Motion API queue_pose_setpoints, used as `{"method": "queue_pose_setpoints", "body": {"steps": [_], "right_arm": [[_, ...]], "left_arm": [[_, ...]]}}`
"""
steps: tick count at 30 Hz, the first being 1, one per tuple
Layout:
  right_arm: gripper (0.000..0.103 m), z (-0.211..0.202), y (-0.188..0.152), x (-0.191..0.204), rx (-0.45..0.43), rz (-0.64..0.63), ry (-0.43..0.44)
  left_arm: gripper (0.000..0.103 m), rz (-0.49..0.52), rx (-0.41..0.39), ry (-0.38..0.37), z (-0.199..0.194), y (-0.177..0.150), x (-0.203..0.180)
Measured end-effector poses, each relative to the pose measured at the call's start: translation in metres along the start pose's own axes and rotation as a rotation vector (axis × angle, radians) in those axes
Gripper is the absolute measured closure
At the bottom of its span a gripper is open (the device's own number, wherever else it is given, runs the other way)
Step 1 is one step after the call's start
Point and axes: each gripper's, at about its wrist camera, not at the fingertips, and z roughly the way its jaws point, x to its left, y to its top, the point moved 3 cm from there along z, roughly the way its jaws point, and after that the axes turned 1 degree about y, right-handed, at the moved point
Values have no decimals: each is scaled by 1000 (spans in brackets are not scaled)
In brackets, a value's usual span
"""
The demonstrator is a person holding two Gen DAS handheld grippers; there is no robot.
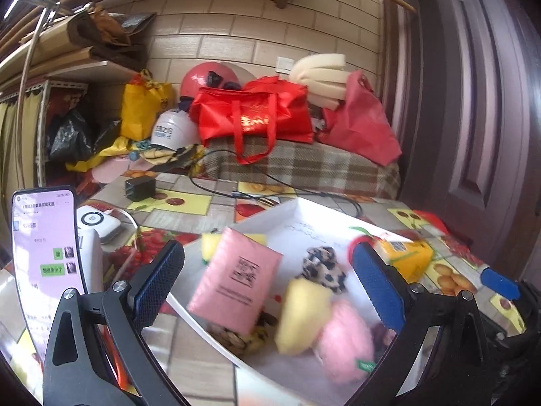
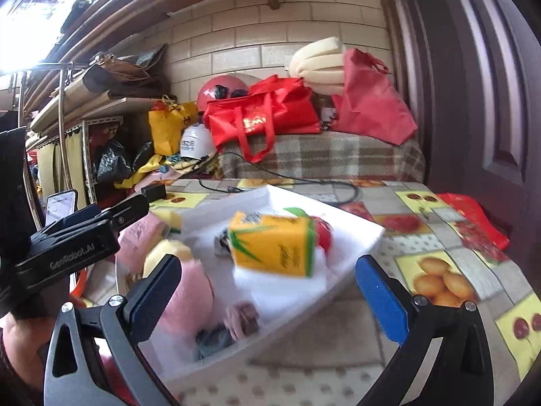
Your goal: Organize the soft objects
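Observation:
A white tray (image 1: 290,215) lies on the fruit-print tablecloth and holds soft things: a pink packet (image 1: 235,279), a yellow sponge (image 1: 302,316), a pink fluffy ball (image 1: 346,340), a leopard-print scrunchie (image 1: 323,265) and a yellow tissue pack (image 1: 407,257). My left gripper (image 1: 267,287) hovers open over the tray's near side with nothing pressed between its pads. My right gripper (image 2: 267,299) is also open above the tray's (image 2: 351,233) near edge, empty. From the right wrist the tissue pack (image 2: 274,245), pink ball (image 2: 189,299) and a small mauve scrunchie (image 2: 241,318) show. The left gripper's body (image 2: 74,240) is at the left.
A phone (image 1: 45,260) stands on a mount at the left beside a white device (image 1: 99,223). A black charger (image 1: 140,187) and cable lie behind the tray. Red bags (image 1: 257,115), a white helmet (image 1: 172,130) and foam sit on a plaid cover at the back. A dark door (image 1: 480,101) stands at the right.

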Motion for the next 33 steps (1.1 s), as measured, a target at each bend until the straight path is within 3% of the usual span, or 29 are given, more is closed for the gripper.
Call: {"method": "queue_pose_setpoints", "body": {"steps": [4,7,10,16,20,22,26,29,33], "right_arm": [[0,-22,-9,-21,12,20,-80],[0,-31,-16,-32,51,27,-93],[0,-51,-20,-43,27,47,-124],[0,-92,-27,-54,-44,76,-191],[0,-126,-28,-70,-116,179,-294],[0,-136,-32,-80,-116,253,-328],[0,-133,-45,-93,-15,353,-324],[0,-141,-44,-89,-49,343,-339],[0,-144,-42,-76,-72,280,-341]], "left_arm": [[2,49,22,-42,-12,-7,-21],[2,104,36,-69,-23,-15,-41],[2,151,51,-80,-34,-22,-60],[2,185,72,-35,-57,-35,-84],[2,177,101,53,-66,-43,-89],[2,163,132,45,-67,-46,-90],[2,148,215,40,-64,-53,-93],[2,163,253,66,-66,-58,-95],[2,209,227,81,-75,-58,-103]]}}
